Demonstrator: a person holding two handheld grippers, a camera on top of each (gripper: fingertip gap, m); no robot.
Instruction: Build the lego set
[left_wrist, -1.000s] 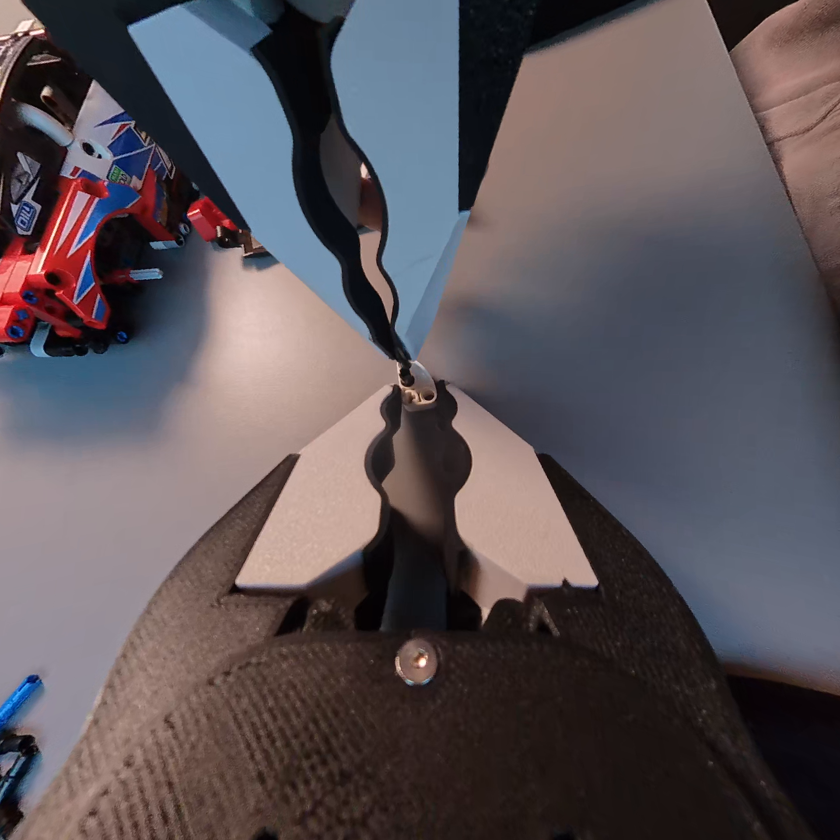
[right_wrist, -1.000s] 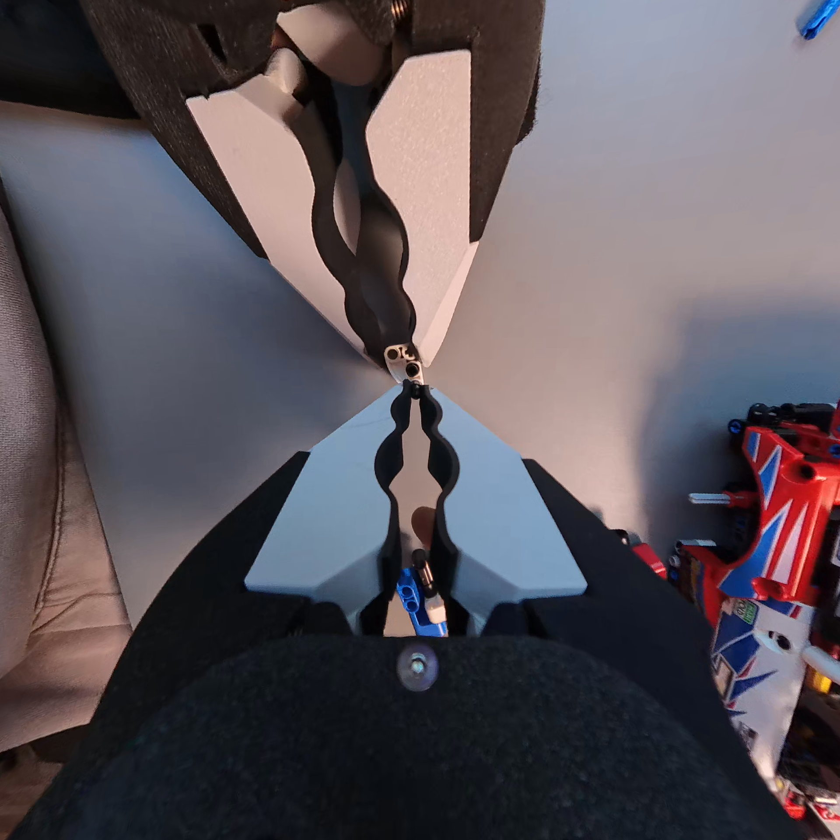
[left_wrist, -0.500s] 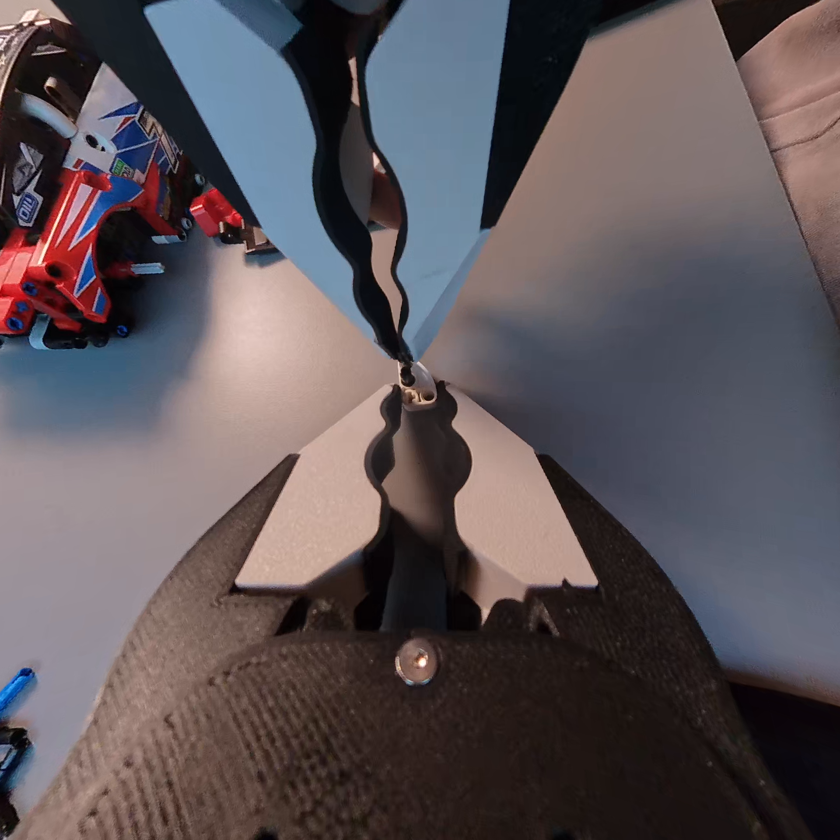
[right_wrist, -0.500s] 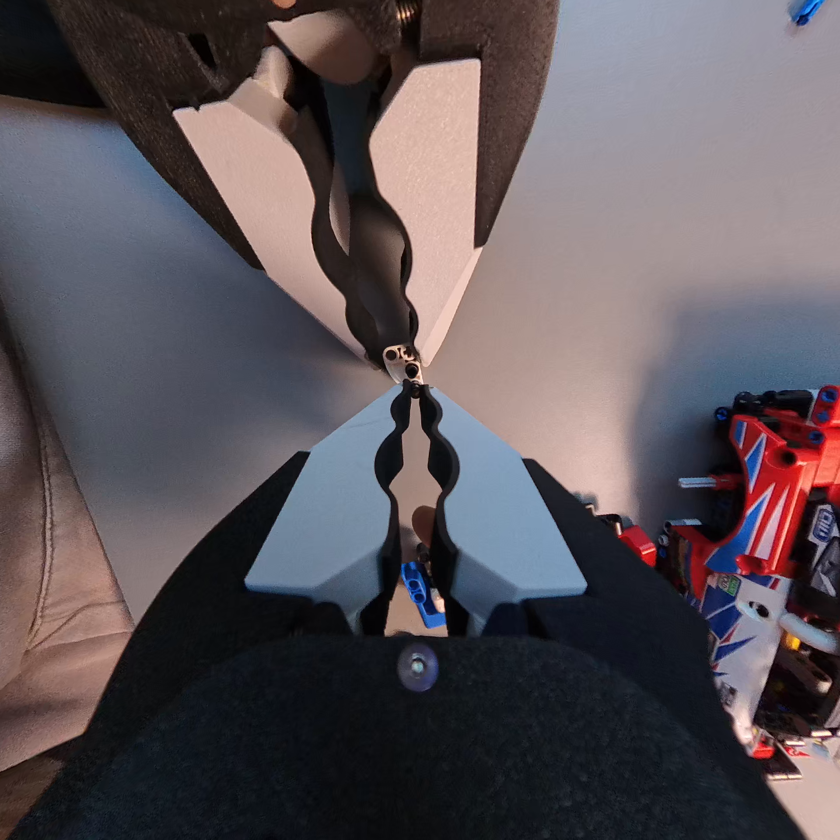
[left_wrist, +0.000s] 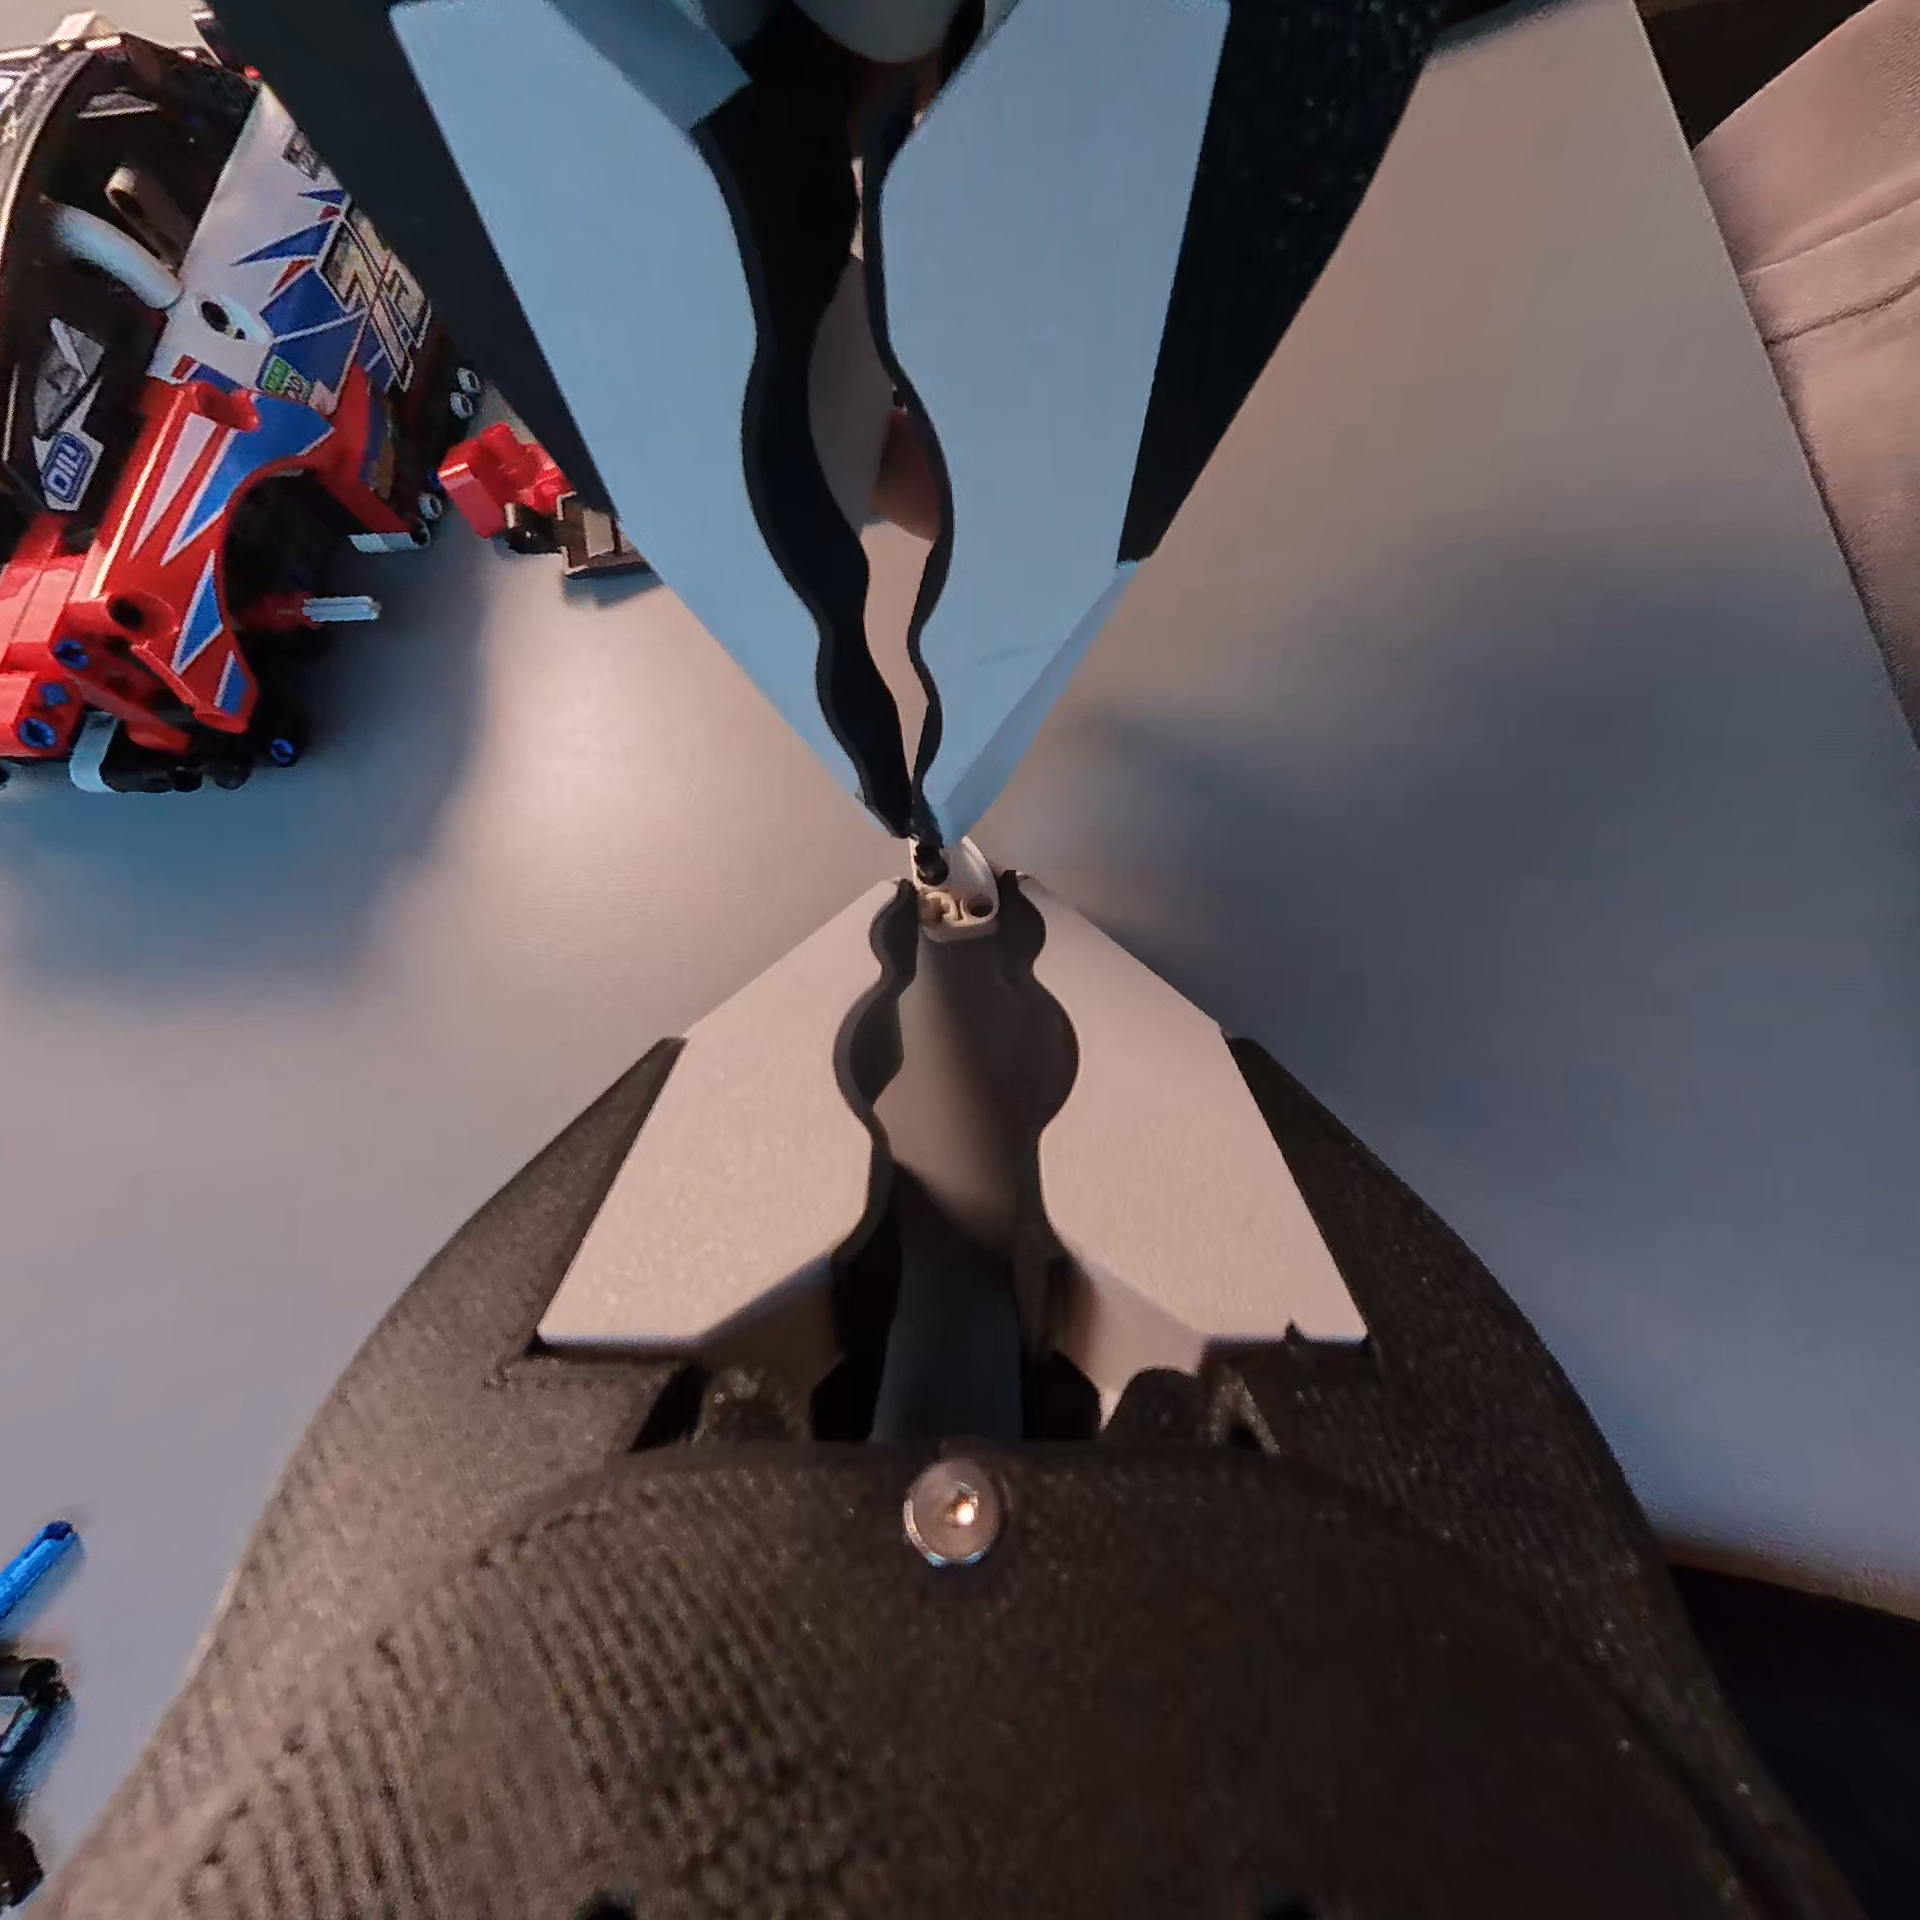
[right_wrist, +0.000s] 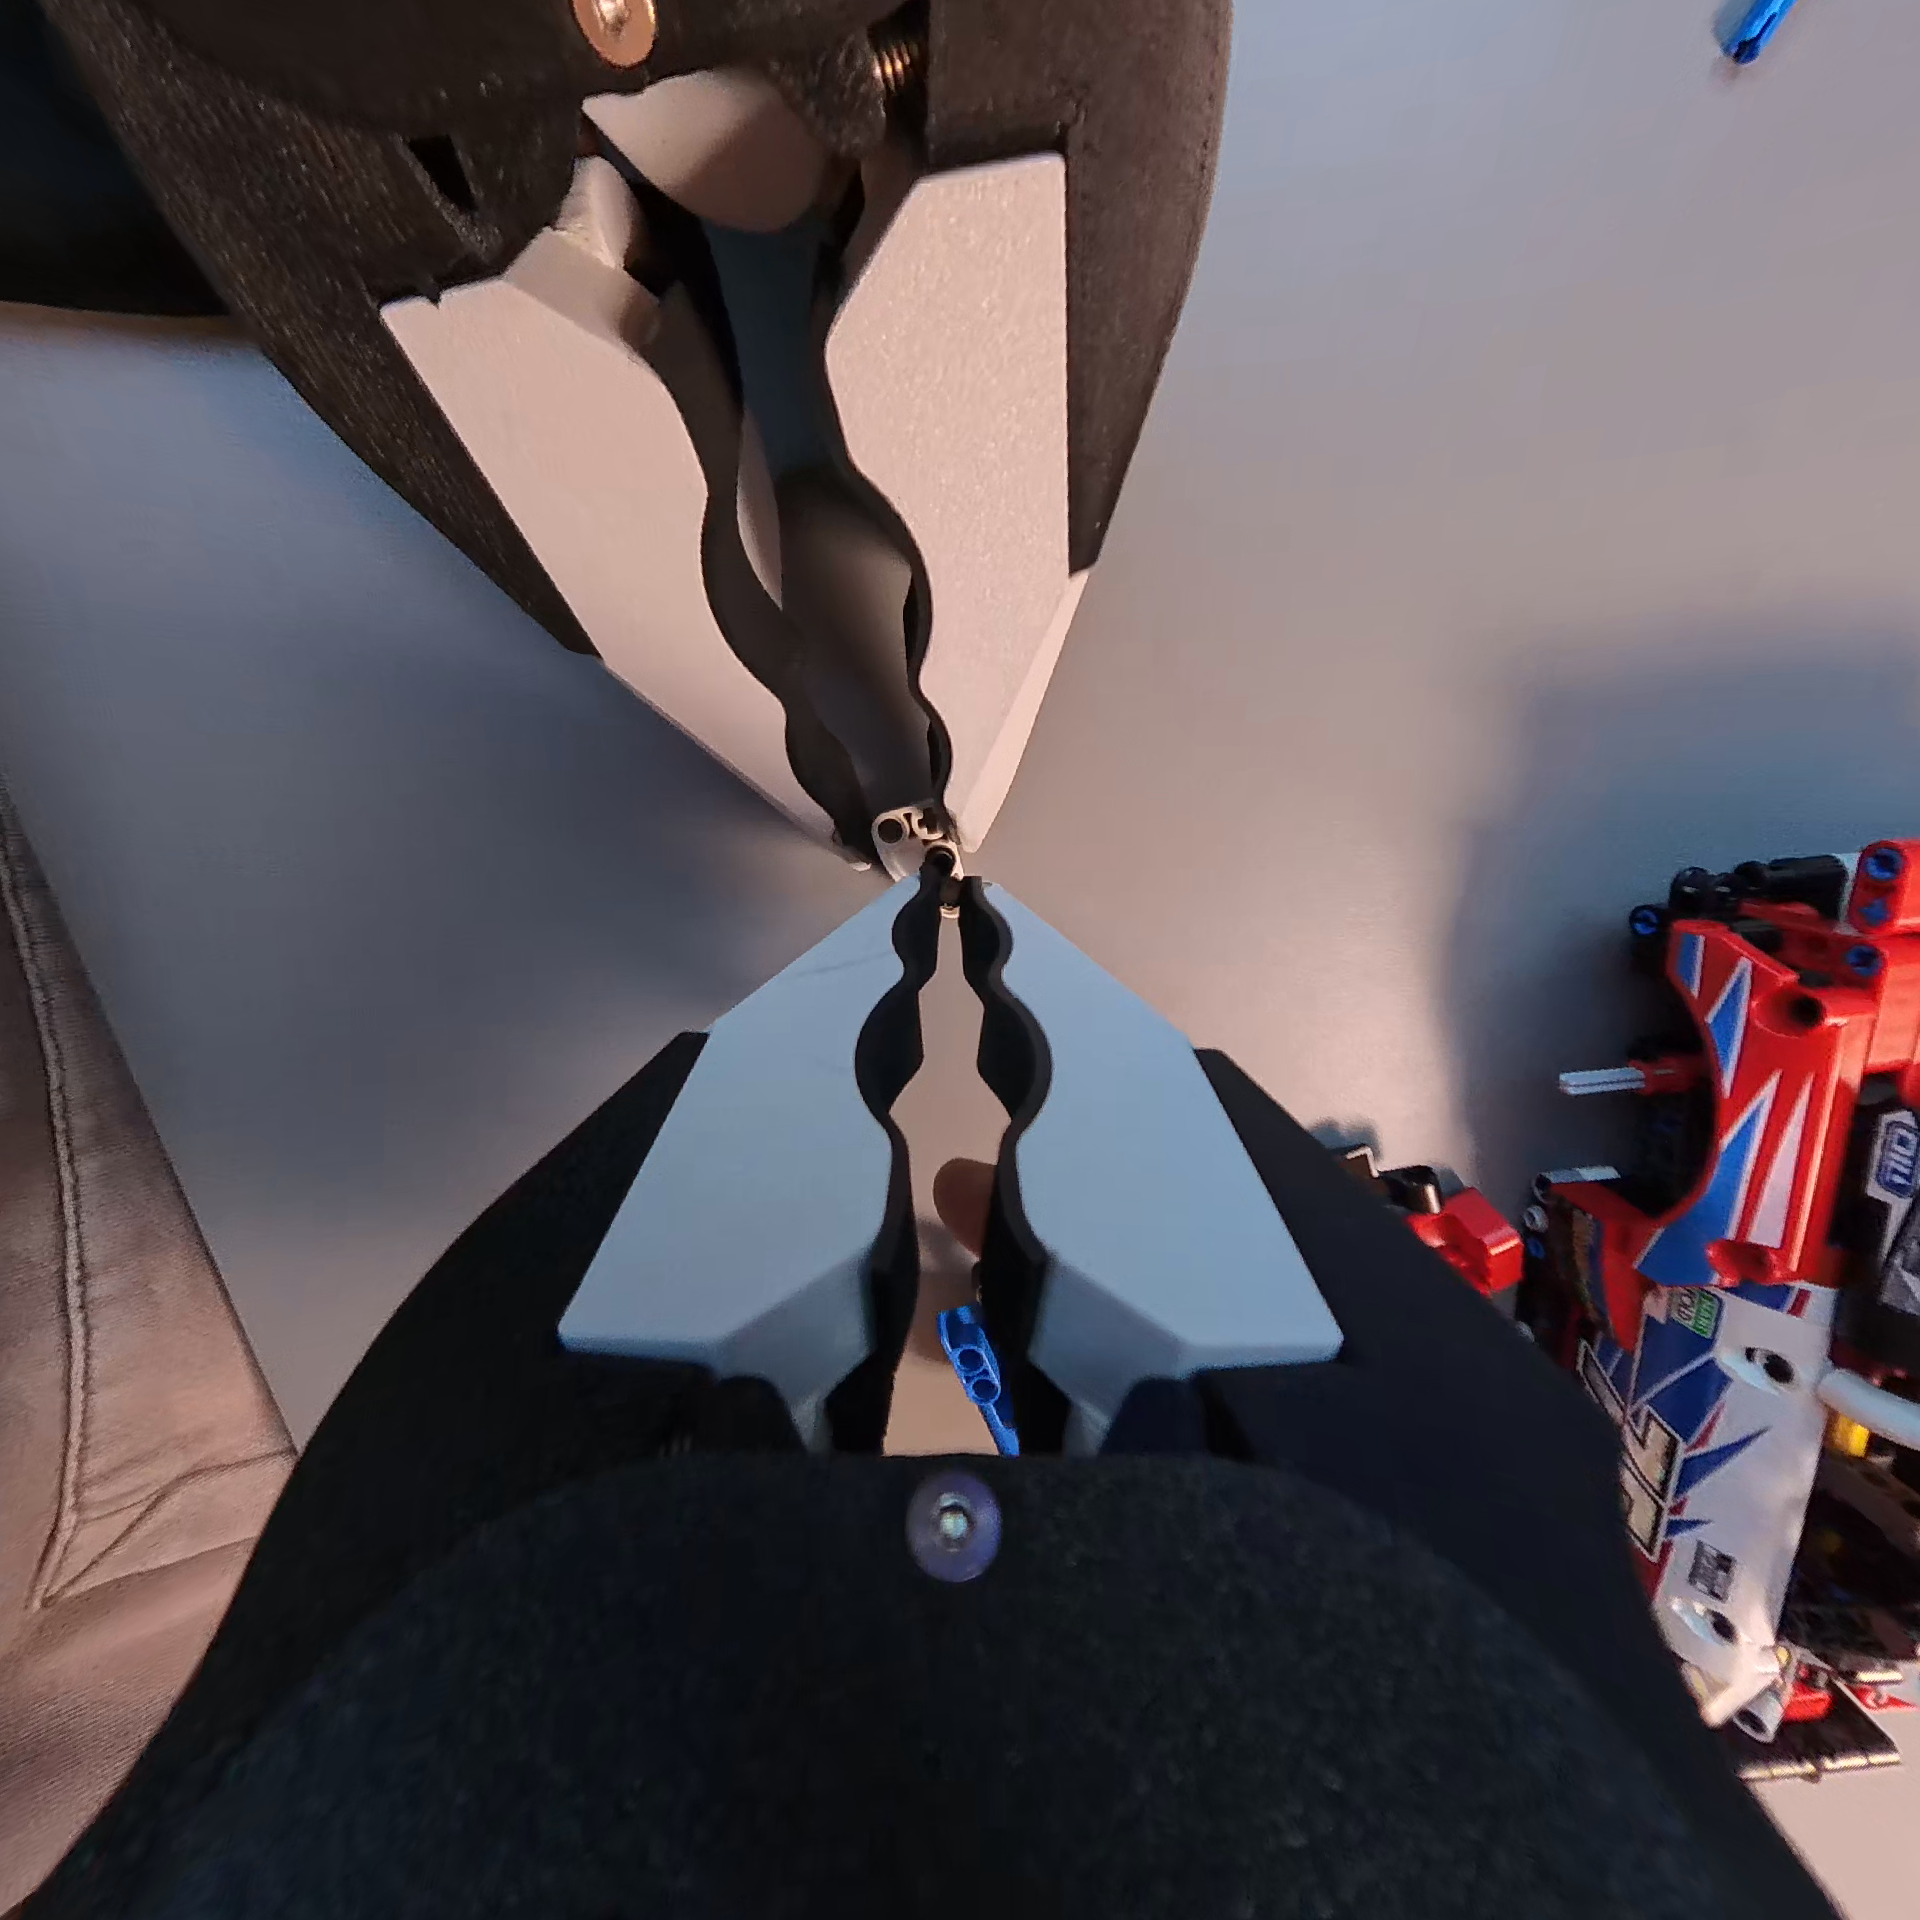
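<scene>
Tip to tip at frame centre: the left gripper (left_wrist: 961, 902) pinches a small pale grey connector (left_wrist: 958, 902), the right gripper (right_wrist: 948, 883) clamps a tiny black pin (right_wrist: 943, 864) whose end sits at the connector's hole; over the last second the two tips have hardly budged, while the red, white and blue lego model (left_wrist: 156, 468) has drifted in the upper left; so the pin looks still mid-push, not clearly seated; grey table (left_wrist: 312, 1039) below
</scene>
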